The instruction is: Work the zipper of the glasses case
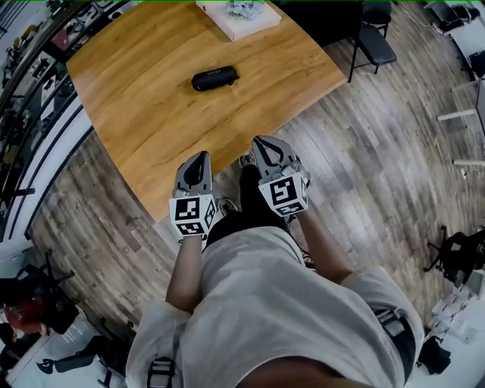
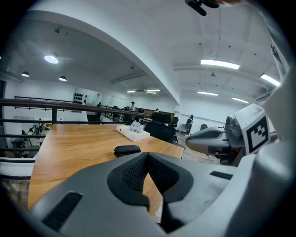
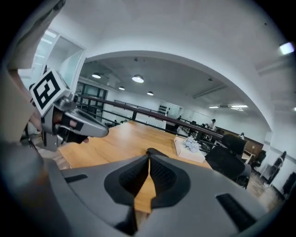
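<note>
Two grippers, both empty. Left gripper [image 1: 201,158] and right gripper [image 1: 262,141] hang side by side over the near edge of the tabletop [image 1: 136,114], in front of the person's torso. Left fingers [image 2: 134,173] are pressed together with nothing between them, and the right fingers [image 3: 133,178] are the same: closed tip to tip, only wood showing past them.

Glasses case [image 1: 215,77] is black and oblong. It lies flat and alone mid-tabletop, well apart from both grippers and nearer the white box [image 1: 239,17] at the far edge. Looks zipped shut; the zipper pull is too small to make out in any view. Task not started, no contact yet.

Risks, judged from here:
- Fingers arriving closed would just nudge the case. It sits loose on smooth wood and would likely skate toward the box or spin.
- Pulling the zipper with one gripper while the other isn't pinning the body would drag the whole case instead of running the slider.
- Pull tab is tiny, so a pinch could miss it or catch the shell seam.
- The rounded shell could squirt out under a hard squeeze.
</note>
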### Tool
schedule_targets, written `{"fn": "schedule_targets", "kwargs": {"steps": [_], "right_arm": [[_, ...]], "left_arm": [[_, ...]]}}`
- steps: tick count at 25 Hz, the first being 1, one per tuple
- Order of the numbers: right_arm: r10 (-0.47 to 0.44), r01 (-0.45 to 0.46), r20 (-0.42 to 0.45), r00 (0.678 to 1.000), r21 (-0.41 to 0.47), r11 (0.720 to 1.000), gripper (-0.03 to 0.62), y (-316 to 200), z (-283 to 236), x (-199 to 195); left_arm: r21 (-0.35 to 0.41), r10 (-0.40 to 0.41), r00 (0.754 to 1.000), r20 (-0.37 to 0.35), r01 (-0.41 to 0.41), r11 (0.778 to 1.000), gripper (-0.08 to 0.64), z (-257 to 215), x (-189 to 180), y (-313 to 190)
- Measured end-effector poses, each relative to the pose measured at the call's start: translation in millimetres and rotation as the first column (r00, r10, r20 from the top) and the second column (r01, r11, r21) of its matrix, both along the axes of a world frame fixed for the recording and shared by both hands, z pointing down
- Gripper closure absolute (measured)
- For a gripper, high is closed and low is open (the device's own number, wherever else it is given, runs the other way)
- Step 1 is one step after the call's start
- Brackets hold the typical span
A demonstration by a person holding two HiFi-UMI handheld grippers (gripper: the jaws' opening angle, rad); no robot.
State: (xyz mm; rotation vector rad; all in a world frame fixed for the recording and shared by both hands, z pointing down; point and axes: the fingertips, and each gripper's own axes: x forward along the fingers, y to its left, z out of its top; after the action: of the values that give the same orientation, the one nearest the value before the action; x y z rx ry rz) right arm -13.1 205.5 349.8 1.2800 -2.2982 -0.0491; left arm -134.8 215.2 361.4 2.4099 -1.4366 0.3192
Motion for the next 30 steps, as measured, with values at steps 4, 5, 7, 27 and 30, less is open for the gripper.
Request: {"fn": "schedule_targets", "kwargs": {"steps": [4,5,7,27,30], "right_arm": [[-0.063,0.062,-0.1,0.993,-0.009,0.998,0.565,-47.5,27.1,-0.9],[-0.08,0.079,-0.114,0.99,-0.016,0.997,0.565,-59.0,34.1,-2.0],[-0.118,0.114,-0.13,0.984,-0.042,0.993,0.565,-80.0,47.3,-6.1],[-0.475,0.553,-0.609,0.636,-0.07,0.83,0.302,-223.7,162.1,-51.9],[-0.502,0.603,-0.652,0.568,-0.087,0.793,0.279,-233.2,174.1,-57.5]], "left_arm": [[-0.025,-0.034,0.999,0.009,0.035,0.999,0.537,20.9,0.6,-35.3],[-0.038,-0.045,0.999,0.014,0.046,0.998,0.537,27.5,0.2,-44.9],[-0.066,-0.066,0.997,0.027,0.068,0.996,0.537,40.0,-1.2,-62.9],[-0.265,-0.272,0.958,0.087,0.286,0.921,0.537,138.4,-9.7,-180.3],[-0.271,-0.311,0.946,0.09,0.324,0.906,0.536,141.2,-14.7,-186.4]]}}
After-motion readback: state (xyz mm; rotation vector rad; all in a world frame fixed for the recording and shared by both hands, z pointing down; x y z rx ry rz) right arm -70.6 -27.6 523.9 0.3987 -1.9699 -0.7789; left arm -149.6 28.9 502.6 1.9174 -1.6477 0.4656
